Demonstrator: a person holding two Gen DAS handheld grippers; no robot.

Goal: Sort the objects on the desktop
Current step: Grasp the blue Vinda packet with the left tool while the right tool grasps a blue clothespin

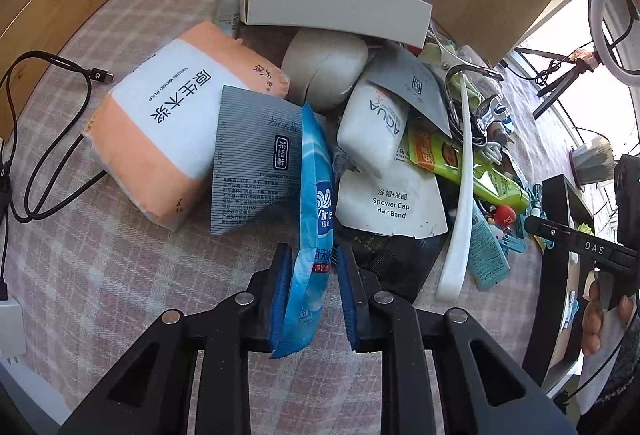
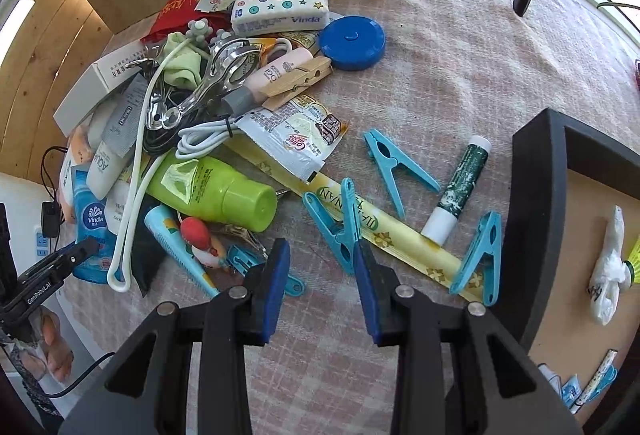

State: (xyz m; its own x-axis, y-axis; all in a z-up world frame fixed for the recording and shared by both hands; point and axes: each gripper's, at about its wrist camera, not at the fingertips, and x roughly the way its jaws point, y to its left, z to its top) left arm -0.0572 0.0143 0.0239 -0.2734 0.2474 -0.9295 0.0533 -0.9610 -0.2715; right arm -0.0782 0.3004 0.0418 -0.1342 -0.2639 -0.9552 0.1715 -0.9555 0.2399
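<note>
Blue Vinda pack (image 1: 316,219) between gripper (image 1: 314,267) pads

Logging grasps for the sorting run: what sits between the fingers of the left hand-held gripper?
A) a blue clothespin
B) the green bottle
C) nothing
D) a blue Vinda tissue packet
D: in the left wrist view the blue Vinda tissue packet stands on edge between the fingers of the left hand-held gripper, which are not yet closed on it.

Wet-wipe pack (image 1: 316,195) right of tissue pack (image 1: 160,123), shower cap sachet (image 1: 390,205) further right, box (image 1: 336,5) behind.
</note>
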